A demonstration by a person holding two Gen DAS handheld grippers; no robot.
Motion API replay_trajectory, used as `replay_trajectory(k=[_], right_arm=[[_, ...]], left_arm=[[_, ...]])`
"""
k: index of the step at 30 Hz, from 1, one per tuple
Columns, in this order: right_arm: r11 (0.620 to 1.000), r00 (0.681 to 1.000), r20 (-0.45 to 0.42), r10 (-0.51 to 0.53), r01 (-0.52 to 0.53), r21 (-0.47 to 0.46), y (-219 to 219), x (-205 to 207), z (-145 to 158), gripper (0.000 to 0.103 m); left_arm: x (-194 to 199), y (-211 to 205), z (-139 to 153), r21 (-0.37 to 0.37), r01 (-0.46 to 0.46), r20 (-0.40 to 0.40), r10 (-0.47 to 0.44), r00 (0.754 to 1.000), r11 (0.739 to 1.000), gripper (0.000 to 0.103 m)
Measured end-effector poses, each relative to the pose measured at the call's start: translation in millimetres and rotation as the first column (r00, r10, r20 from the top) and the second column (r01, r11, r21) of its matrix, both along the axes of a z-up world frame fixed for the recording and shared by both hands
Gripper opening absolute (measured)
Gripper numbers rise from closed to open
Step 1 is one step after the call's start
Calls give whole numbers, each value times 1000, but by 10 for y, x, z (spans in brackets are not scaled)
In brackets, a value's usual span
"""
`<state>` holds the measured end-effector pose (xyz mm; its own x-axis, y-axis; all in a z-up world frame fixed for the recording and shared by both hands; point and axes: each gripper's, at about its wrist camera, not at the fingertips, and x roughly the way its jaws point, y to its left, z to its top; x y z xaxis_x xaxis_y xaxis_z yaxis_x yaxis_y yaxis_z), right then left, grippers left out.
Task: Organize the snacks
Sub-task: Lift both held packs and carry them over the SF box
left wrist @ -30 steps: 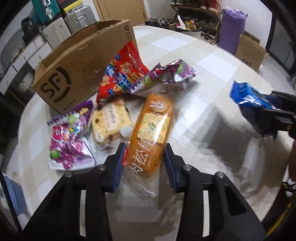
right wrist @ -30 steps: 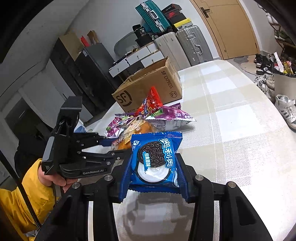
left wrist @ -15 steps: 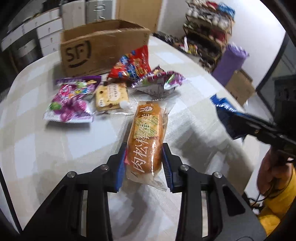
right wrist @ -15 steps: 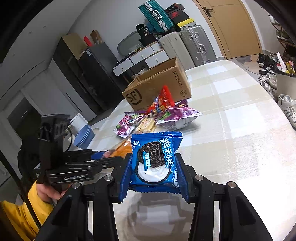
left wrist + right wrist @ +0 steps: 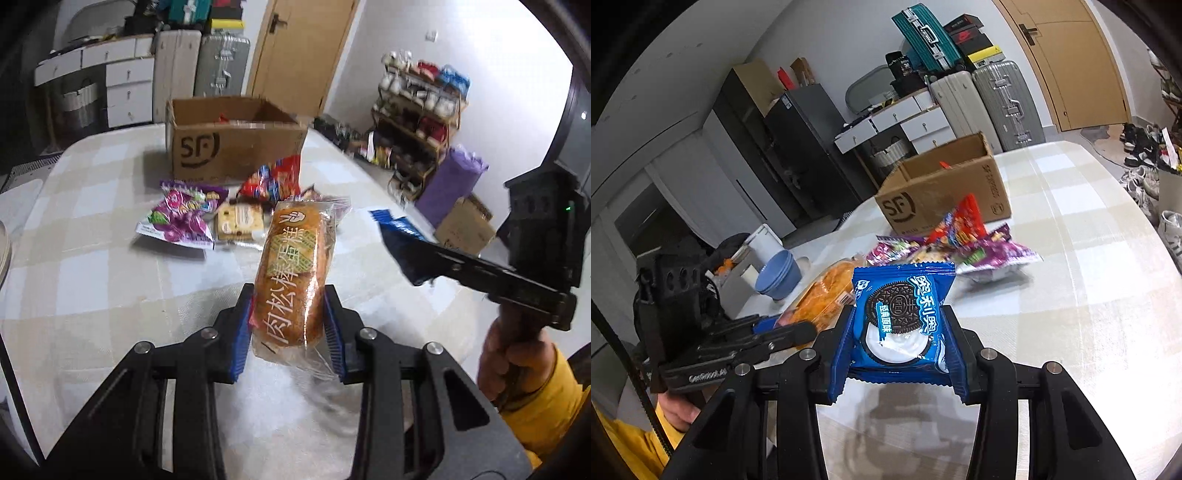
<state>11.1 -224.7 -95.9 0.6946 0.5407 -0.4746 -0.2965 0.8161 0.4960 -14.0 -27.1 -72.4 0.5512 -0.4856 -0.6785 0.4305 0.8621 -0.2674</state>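
item 1, purple candy bag [image 5: 181, 218], lying flat on the checked table [image 5: 92, 280] at about 10 o'clock in the left wrist view, not yet collected. item 2, cardboard box [image 5: 229, 144], at 12 o'clock beyond the loose packets, top flaps open and something red showing inside; judged the place the snacks are meant to go, hence set within reach just behind the pile. item 3, small biscuit packet [image 5: 240, 221] and red snack bag [image 5: 275, 181], crowded between the purple bag and the box, the red one leaning near the box wall. item 4, meat floss cake in clear wrapper [image 5: 291, 273], centre of view, lifted off the table and clenched at its near end by the left gripper [image 5: 290, 325], blue pads pressing both long sides so the soft loaf hangs forward without folding. item 5, blue oreo packet [image 5: 905, 317], at 3 o'clock in the left view and centre in the right wrist view, grasped by the right gripper [image 5: 899, 354] across its width, face up, clear of the table. both loads are carried at once, presumably to be dropped in the box in one trip. item 6, stacked blue bowls [image 5: 777, 277], at 9 o'clock in the right view, not part of the job.
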Motion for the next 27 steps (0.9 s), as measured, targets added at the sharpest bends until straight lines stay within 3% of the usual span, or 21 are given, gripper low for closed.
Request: replay_trajectory(k=[13, 27], right_arm=[[999, 1000, 13, 13, -12, -30, 269, -89, 214, 45], [1000, 1000, 7, 16, -16, -23, 328, -51, 212, 45]], left_arm=[[-408, 399, 348, -62, -75, 12, 75, 997, 995, 32], [-568, 610, 380, -92, -90, 0, 91, 996, 992, 32]])
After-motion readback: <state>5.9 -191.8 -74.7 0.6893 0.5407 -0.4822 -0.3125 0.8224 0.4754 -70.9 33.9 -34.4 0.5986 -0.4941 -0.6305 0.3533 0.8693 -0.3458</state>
